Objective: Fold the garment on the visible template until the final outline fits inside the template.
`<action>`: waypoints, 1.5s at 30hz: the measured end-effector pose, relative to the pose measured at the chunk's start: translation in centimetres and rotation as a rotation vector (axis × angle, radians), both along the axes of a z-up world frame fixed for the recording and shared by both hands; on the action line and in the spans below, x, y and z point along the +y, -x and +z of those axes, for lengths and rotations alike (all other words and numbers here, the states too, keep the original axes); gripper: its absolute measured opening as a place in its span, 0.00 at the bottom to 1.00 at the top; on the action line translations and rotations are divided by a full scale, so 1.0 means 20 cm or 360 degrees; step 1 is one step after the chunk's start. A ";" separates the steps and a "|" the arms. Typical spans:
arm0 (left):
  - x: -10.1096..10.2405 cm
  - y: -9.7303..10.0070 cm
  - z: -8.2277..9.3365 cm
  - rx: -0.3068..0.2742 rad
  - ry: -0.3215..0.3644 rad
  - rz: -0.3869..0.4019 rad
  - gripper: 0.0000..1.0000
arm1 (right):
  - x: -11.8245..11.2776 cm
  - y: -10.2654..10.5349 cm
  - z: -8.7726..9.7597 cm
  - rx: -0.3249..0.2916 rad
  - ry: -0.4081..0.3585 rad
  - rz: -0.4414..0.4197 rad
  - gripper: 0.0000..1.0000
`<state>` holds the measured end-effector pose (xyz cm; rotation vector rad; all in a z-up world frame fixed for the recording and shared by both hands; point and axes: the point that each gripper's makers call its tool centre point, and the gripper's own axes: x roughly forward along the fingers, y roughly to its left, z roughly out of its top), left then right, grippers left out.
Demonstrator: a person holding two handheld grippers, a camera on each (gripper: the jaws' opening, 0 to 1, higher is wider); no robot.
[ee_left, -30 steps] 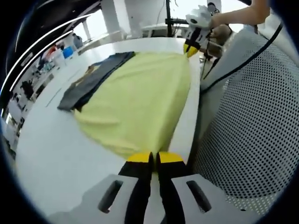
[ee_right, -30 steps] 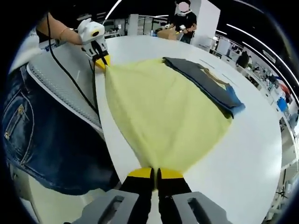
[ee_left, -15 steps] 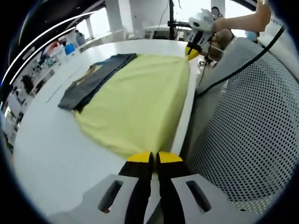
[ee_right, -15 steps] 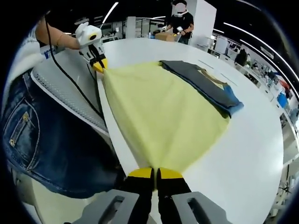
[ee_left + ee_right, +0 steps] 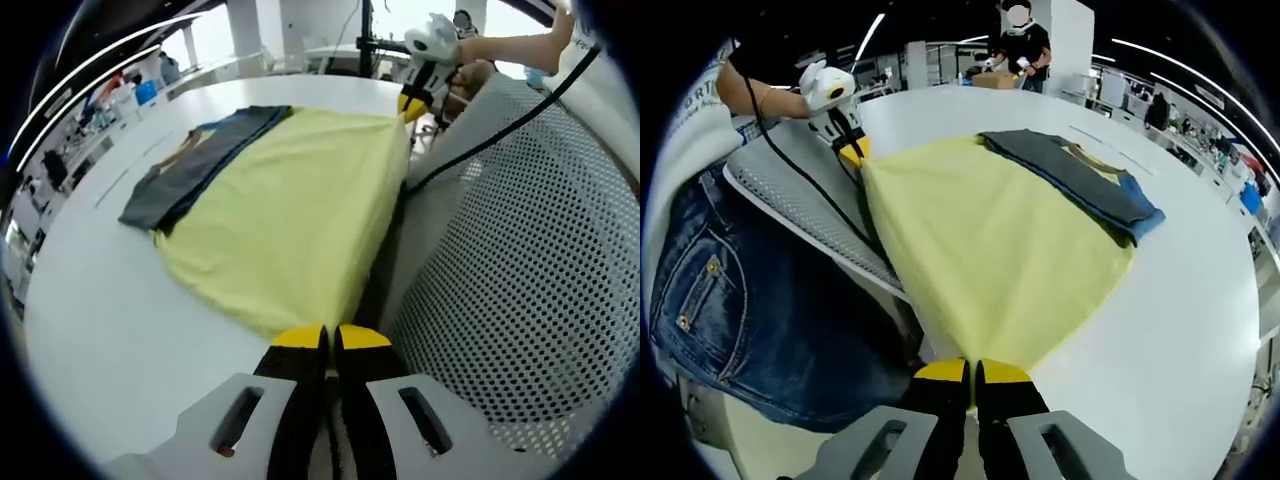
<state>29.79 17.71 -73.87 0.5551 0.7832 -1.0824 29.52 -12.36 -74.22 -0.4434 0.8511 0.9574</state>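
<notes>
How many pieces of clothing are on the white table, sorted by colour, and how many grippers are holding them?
Yellow garment: 1
Dark grey garment, with some blue at one end: 1
Grippers, each shut on an edge of the yellow one: 2, the left gripper and the right gripper
Total: 2 garments, 2 grippers
</notes>
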 end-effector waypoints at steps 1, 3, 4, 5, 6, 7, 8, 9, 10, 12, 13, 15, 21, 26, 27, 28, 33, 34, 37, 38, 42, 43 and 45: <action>0.00 0.01 0.00 0.0003 0.0000 -0.0002 0.01 | 0.00 0.00 0.00 0.0006 -0.0006 -0.0001 0.00; 0.01 0.02 0.00 0.0008 -0.0003 0.0004 0.01 | 0.01 0.01 0.01 0.0009 -0.0012 0.0001 0.00; 0.01 0.02 0.00 0.0010 -0.0002 0.0004 0.01 | 0.01 0.02 0.01 0.0011 -0.0013 0.0004 0.00; 0.01 0.03 0.01 0.0013 -0.0002 0.0002 0.01 | 0.01 0.02 0.01 0.0016 -0.0014 0.0005 0.00; 0.01 0.04 0.01 0.0021 -0.0002 0.0004 0.01 | 0.02 0.03 0.01 0.0021 -0.0014 0.0008 0.00; 0.02 0.04 0.01 0.0036 0.0001 0.0012 0.01 | 0.02 0.04 0.01 0.0022 -0.0013 0.0012 0.00; 0.02 0.05 0.01 0.0037 0.0001 0.0009 0.01 | 0.02 0.04 0.02 0.0025 -0.0010 0.0015 0.00; 0.02 0.05 0.01 0.0034 -0.0003 0.0006 0.01 | 0.02 0.05 0.02 0.0027 -0.0005 0.0021 0.00; 0.02 0.05 0.02 0.0034 -0.0008 0.0004 0.01 | 0.03 0.05 0.02 0.0023 0.0000 0.0028 0.00; 0.03 0.06 0.02 0.0039 -0.0018 -0.0002 0.01 | 0.04 0.06 0.03 0.0040 -0.0006 0.0035 0.00; 0.03 0.06 0.02 0.0043 -0.0022 0.0000 0.01 | 0.04 0.07 0.04 0.0044 -0.0009 0.0041 0.00; 0.04 0.07 0.03 0.0055 -0.0018 0.0005 0.01 | 0.05 0.08 0.05 0.0048 -0.0005 0.0050 0.00; 0.06 0.07 0.06 0.0107 0.0027 0.0063 0.01 | 0.06 0.06 0.08 0.0032 0.0006 0.0061 0.00; 0.05 0.02 0.11 0.0028 0.0003 0.0052 0.01 | 0.06 0.00 0.14 -0.0065 0.0048 0.0065 0.00; 0.05 0.01 0.12 0.0017 0.0000 0.0055 0.01 | 0.06 -0.01 0.15 -0.0081 0.0052 0.0066 0.00; 0.05 0.00 0.13 0.0007 -0.0001 0.0055 0.01 | 0.06 -0.02 0.16 -0.0092 0.0055 0.0068 0.00; 0.05 -0.03 0.16 -0.0030 -0.0014 0.0033 0.01 | 0.06 -0.07 0.19 -0.0146 0.0080 0.0078 0.00; 0.05 -0.04 0.18 -0.0039 -0.0013 0.0032 0.01 | 0.06 -0.07 0.20 -0.0152 0.0085 0.0077 0.00; 0.05 -0.06 0.21 -0.0061 -0.0006 0.0034 0.01 | 0.06 -0.10 0.21 -0.0172 0.0097 0.0073 0.00; 0.05 -0.07 0.21 -0.0063 -0.0003 0.0034 0.01 | 0.06 -0.11 0.21 -0.0181 0.0102 0.0078 0.00; 0.05 -0.12 0.25 -0.0083 0.0011 0.0064 0.01 | 0.06 -0.14 0.25 -0.0213 0.0108 0.0090 0.00; 0.06 -0.14 0.26 -0.0089 0.0010 0.0064 0.01 | 0.06 -0.16 0.26 -0.0222 0.0110 0.0092 0.00; 0.05 -0.16 0.28 -0.0109 0.0009 0.0064 0.01 | 0.07 -0.18 0.28 -0.0251 0.0120 0.0098 0.00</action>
